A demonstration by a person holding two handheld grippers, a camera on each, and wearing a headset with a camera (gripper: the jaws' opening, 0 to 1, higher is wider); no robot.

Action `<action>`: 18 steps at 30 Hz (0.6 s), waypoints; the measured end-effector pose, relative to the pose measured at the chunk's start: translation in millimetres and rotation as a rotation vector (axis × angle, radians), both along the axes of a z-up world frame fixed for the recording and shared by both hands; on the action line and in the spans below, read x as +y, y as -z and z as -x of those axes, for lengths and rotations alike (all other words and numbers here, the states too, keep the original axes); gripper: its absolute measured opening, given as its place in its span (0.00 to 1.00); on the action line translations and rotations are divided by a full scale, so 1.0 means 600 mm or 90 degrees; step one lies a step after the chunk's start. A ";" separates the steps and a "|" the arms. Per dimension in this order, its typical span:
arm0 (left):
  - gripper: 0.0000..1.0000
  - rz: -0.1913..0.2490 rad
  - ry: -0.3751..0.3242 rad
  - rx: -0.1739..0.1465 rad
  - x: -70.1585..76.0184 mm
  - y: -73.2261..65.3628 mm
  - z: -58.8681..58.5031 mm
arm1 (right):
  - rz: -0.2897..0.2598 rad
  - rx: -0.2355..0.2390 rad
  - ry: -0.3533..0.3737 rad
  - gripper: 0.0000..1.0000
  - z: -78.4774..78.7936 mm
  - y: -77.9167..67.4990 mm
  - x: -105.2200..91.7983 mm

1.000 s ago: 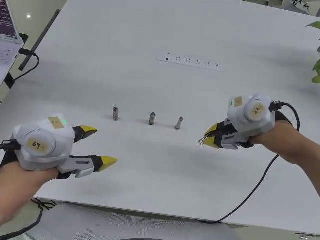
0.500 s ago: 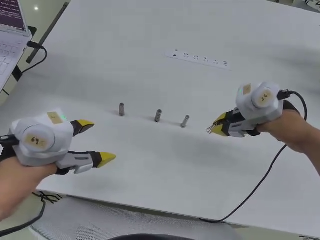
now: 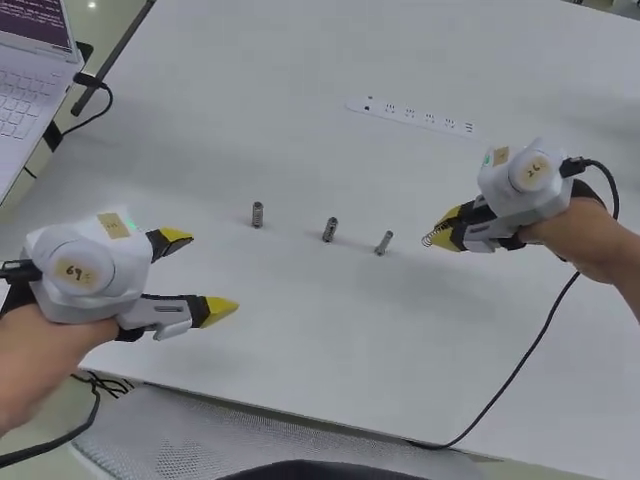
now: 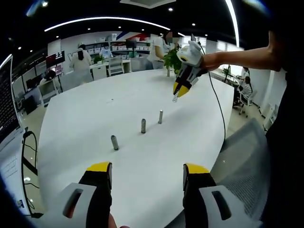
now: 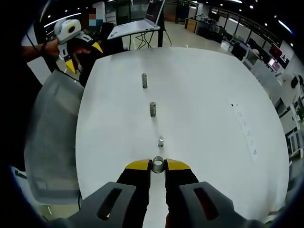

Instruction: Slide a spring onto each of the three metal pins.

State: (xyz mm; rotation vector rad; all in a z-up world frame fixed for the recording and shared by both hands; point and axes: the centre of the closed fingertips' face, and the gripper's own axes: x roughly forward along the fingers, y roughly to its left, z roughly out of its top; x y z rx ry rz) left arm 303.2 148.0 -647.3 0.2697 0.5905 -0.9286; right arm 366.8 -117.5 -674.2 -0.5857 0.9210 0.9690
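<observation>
Three short metal pins stand in a row on the white table (image 3: 300,90). The left pin (image 3: 257,214) and the middle pin (image 3: 330,229) each carry a coiled spring. The right pin (image 3: 384,242) is bare. My right gripper (image 3: 441,238) is shut on a small spring (image 3: 428,239), just right of the bare pin and above the table. In the right gripper view the spring (image 5: 157,165) sits between the jaws, in line with the bare pin (image 5: 161,141). My left gripper (image 3: 203,274) hovers open near the table's front edge, holding nothing.
A white power strip (image 3: 410,114) lies behind the pins. A laptop (image 3: 25,60) sits at the far left with cables beside it. The right gripper's black cable (image 3: 530,350) trails across the table to its front edge. A grey mesh chair (image 3: 200,440) is below that edge.
My right gripper has carried the spring up and away from me, level with the bare pin. The left gripper has stayed open in about the same place. The camera shifted.
</observation>
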 end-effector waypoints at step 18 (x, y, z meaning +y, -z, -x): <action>0.57 -0.007 -0.003 0.000 0.007 -0.002 -0.007 | 0.001 0.011 -0.032 0.09 -0.040 0.020 0.033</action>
